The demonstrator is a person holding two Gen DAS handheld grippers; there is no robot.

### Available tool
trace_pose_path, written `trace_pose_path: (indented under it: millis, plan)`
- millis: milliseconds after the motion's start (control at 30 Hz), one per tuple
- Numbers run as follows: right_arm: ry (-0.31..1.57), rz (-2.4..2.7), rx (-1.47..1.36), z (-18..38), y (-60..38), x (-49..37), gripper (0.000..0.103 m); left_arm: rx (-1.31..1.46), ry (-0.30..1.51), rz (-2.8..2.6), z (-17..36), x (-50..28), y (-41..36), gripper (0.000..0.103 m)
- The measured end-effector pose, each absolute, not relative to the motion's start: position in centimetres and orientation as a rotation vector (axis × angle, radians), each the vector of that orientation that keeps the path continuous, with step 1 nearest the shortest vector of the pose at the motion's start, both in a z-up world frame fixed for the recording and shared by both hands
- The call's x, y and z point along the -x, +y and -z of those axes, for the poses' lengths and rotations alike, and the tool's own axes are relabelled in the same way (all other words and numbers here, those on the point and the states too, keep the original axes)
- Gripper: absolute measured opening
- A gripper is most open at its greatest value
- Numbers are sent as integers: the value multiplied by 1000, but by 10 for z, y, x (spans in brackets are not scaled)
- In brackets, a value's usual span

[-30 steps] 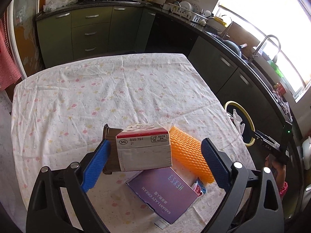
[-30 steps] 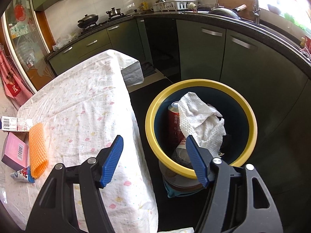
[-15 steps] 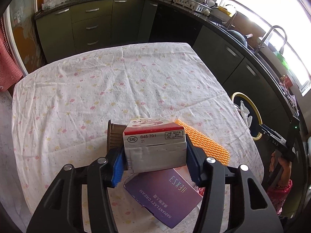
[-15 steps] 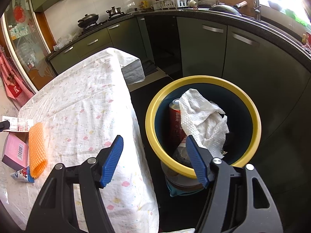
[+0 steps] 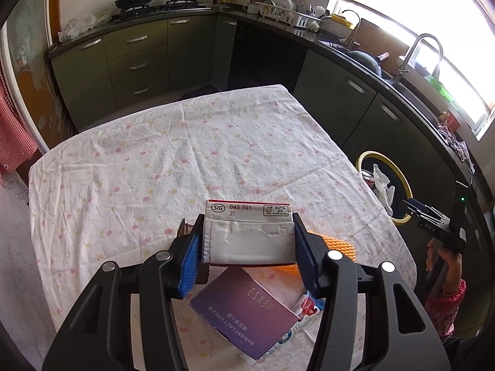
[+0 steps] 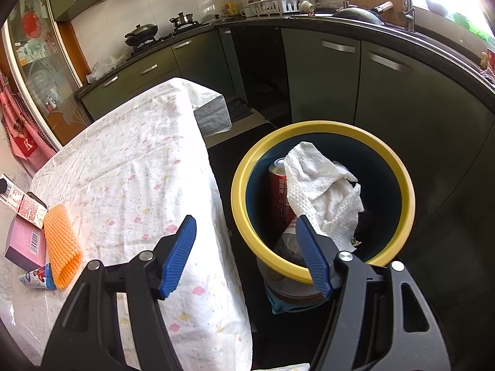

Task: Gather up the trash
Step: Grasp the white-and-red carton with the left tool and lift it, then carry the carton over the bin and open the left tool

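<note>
My left gripper (image 5: 247,247) is shut on a white and red drink carton (image 5: 247,235) and holds it above the table. Under it lie a purple box (image 5: 244,315), an orange foam net (image 5: 340,245) and a small tube (image 5: 306,309). The carton also shows at the left edge of the right wrist view (image 6: 23,205), with the purple box (image 6: 26,244), orange net (image 6: 62,241) and tube (image 6: 37,279). My right gripper (image 6: 244,252) is open and empty, near the yellow-rimmed trash bin (image 6: 321,130), which holds a red can (image 6: 280,194) and crumpled paper towel (image 6: 321,191).
The table wears a white flowered cloth (image 5: 185,160); its edge (image 6: 216,204) drops off beside the bin. Dark green kitchen cabinets (image 6: 383,86) stand behind the bin. The bin also shows at the right of the left wrist view (image 5: 362,157), on the floor by the table.
My left gripper closed on the carton and lifted it off the table. My right gripper stayed open by the bin, hardly moving.
</note>
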State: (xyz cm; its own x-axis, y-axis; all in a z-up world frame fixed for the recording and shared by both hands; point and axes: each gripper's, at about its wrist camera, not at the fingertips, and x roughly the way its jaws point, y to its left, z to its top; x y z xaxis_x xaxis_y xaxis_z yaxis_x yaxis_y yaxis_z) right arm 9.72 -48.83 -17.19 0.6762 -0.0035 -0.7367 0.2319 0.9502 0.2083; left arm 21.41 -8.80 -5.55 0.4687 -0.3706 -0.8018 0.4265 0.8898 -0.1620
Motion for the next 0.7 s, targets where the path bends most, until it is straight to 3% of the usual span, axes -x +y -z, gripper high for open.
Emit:
trace_pose_path:
  millis: [700]
  plan:
    - [818, 143, -303, 169, -494, -90, 63, -83, 884, 543, 17, -223, -119, 53]
